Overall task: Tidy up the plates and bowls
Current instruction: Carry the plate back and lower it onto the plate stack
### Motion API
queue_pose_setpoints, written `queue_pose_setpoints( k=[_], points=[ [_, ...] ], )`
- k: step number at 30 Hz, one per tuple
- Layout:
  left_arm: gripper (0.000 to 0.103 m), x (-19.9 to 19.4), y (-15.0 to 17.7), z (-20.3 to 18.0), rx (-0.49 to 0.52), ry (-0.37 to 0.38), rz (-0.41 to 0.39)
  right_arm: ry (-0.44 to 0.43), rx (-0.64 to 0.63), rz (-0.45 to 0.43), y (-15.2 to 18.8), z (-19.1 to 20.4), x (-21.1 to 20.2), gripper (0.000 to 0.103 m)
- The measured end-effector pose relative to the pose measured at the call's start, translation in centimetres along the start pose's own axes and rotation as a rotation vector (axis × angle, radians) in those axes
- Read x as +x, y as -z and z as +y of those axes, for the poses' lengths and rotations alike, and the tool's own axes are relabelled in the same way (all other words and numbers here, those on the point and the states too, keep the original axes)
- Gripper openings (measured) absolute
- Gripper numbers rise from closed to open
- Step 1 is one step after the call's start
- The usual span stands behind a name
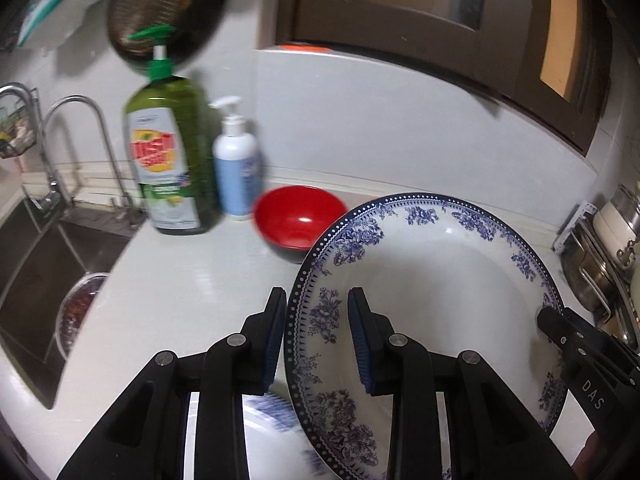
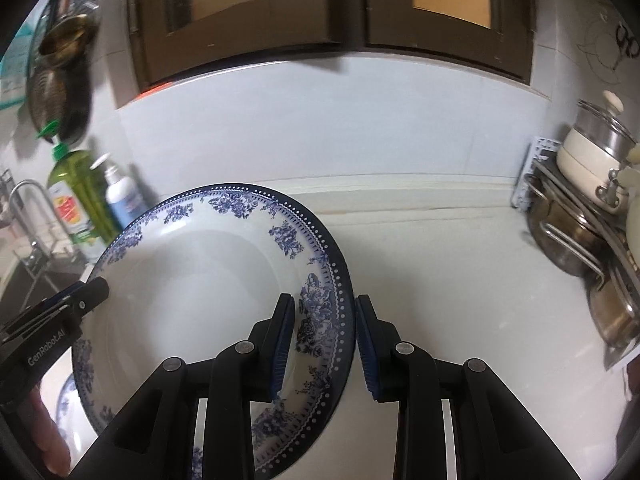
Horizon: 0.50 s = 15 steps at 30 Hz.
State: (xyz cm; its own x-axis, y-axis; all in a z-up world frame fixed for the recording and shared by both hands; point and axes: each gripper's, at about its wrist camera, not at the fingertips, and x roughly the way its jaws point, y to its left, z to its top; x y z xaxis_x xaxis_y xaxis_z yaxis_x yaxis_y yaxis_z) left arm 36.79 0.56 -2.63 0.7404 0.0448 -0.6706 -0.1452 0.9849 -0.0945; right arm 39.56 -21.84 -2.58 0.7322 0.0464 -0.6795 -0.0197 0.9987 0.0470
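A large white plate with a blue floral rim [image 1: 432, 276] is held tilted above the counter by both grippers. My left gripper [image 1: 316, 312] is shut on its left rim, one finger outside and one inside. My right gripper [image 2: 325, 320] is shut on its right rim [image 2: 320, 288]; it also shows in the left wrist view [image 1: 560, 328]. The left gripper shows in the right wrist view [image 2: 86, 294]. A red bowl [image 1: 300, 216] sits on the counter behind the plate. Another blue-patterned dish [image 1: 264, 420] lies below the plate, mostly hidden.
A green dish-soap bottle [image 1: 168, 156] and a white pump bottle [image 1: 236, 164] stand at the back left by the sink [image 1: 36, 280] and faucet [image 1: 76, 112]. Metal pots on a rack [image 2: 592, 200] crowd the right. White counter [image 2: 460, 272] lies right of the plate.
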Motion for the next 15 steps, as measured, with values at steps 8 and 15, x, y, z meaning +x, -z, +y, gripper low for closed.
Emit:
queue_pose_setpoints(
  k=[8,15],
  points=[
    [0.032,-2.8,1.3,5.2,-0.007,-0.018,0.000,-0.029,-0.025,-0.002,1.8,5.4,-2.2,0.032],
    [0.032,-4.7,3.0,9.2,-0.016,-0.033,0.012,-0.041,-0.039,0.008,3.7,9.3,-3.8,0.032]
  ],
)
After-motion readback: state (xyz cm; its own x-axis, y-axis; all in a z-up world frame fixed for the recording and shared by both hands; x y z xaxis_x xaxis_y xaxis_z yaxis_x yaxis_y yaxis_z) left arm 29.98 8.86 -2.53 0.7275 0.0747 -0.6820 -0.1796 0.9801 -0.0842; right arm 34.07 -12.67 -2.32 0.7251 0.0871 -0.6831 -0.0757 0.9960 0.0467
